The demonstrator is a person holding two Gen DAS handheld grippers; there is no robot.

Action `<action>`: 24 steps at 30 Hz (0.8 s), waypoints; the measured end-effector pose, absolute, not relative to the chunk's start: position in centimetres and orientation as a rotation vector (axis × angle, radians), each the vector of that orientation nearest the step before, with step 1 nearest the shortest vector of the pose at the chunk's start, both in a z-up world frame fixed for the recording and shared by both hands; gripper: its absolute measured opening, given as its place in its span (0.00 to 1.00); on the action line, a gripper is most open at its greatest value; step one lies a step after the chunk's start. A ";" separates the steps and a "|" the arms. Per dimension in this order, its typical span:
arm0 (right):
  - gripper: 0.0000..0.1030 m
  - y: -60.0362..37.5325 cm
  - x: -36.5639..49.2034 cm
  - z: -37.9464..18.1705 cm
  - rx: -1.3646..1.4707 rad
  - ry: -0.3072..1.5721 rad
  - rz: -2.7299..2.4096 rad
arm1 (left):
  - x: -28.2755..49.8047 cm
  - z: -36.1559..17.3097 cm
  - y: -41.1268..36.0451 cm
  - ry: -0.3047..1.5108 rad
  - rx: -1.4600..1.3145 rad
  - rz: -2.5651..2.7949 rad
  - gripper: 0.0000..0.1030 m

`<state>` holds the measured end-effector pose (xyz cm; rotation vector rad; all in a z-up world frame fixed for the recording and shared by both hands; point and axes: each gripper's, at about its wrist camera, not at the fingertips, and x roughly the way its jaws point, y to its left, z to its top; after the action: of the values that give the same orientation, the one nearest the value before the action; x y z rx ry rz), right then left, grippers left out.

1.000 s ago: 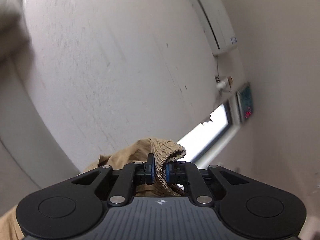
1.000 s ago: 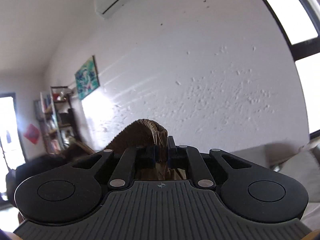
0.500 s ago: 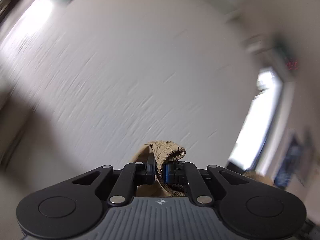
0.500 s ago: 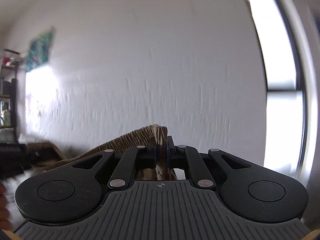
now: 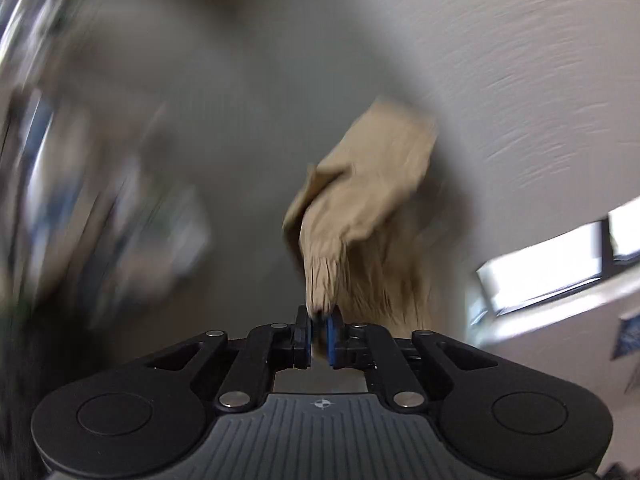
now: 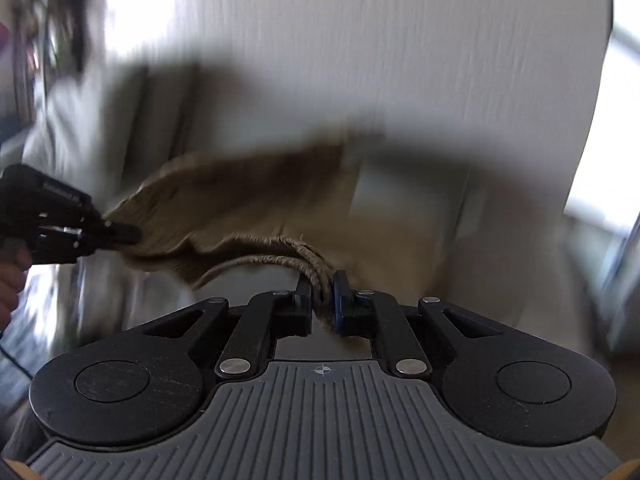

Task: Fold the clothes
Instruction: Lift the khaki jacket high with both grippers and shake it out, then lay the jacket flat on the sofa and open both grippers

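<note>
Honestly, most of the room was a smear in both views. From the left wrist camera a pale textured wall filled the 1 to 2 o'clock area, with a bright window low at 3 o'clock and a sliver of some blue picture cut off at the edge. Everything from 8 to 11 o'clock was grey and blue streaks, couldn't make out a single object there. A grey surface sat behind the fabric, maybe a sofa, maybe not, too blurred to call.

The left gripper had its blue pads clamped on a bunched, gathered edge of the tan garment, which rose toward 12 to 1 o'clock, its far end smeared.

The right wrist view had the same white wall up top, glare at 11 o'clock, and light grey upholstery-looking stuff across the middle, soft and hard to read. The right gripper was pinched tight on the ribbed waistband of the tan garment, which stretched over to 9 o'clock, where the left gripper bit into its other end. A bit of the person's hand showed behind that gripper, mostly cut off by the frame. How the garment's lower part hung was hidden behind the gripper body.
</note>
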<state>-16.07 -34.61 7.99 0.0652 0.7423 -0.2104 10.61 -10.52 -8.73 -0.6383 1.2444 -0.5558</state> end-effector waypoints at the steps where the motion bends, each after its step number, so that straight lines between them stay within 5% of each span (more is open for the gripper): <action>1: 0.16 -35.2 -15.7 3.4 0.138 0.889 -0.188 | 10.2 -11.4 -10.0 1.302 -0.629 -0.527 0.04; 3: 0.25 -35.0 -16.5 -2.7 0.270 1.043 -0.135 | 9.4 -13.4 -9.0 1.283 -0.588 -0.504 0.18; 7: 0.42 -35.2 -18.4 -6.1 0.419 1.029 -0.101 | 8.3 -10.8 -9.5 1.136 -0.453 -0.518 0.35; 14: 0.49 -35.9 -21.1 -6.2 0.693 0.839 -0.147 | 6.3 -7.0 -11.3 0.914 -0.272 -0.593 0.71; 24: 0.49 -36.6 -25.7 -3.4 0.826 0.771 -0.248 | 8.6 -9.0 -13.6 1.054 -0.152 -0.585 0.67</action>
<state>-25.73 -36.63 -3.36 0.8262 0.7707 -0.2477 8.55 -13.65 -9.01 -0.1517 1.0538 -0.5849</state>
